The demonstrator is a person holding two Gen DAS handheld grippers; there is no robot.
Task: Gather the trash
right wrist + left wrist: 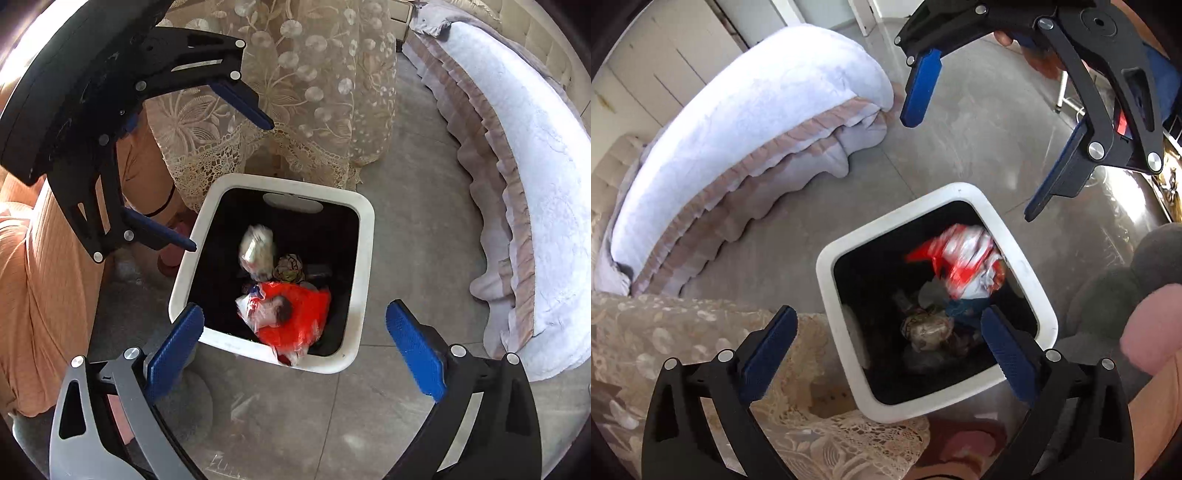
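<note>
A white trash bin [831, 295] with a black inside stands on the grey floor; it also shows in the right wrist view [365, 236]. A red and white wrapper [960, 258] is inside it, blurred, and shows in the right wrist view [295, 314] too. A pale crumpled wrapper [256, 251] and other scraps [927, 328] lie in the bin. My left gripper [890, 354] is open and empty above the bin's near side. My right gripper [295, 350] is open and empty above the bin; it also shows in the left wrist view [975, 158].
A bed with a lilac cover [738, 122] and frilled skirt runs beside the bin. A lace cloth [295, 92] hangs next to the bin. The person's orange-clad leg [40, 288] is at the left. Grey tiled floor [406, 295] surrounds the bin.
</note>
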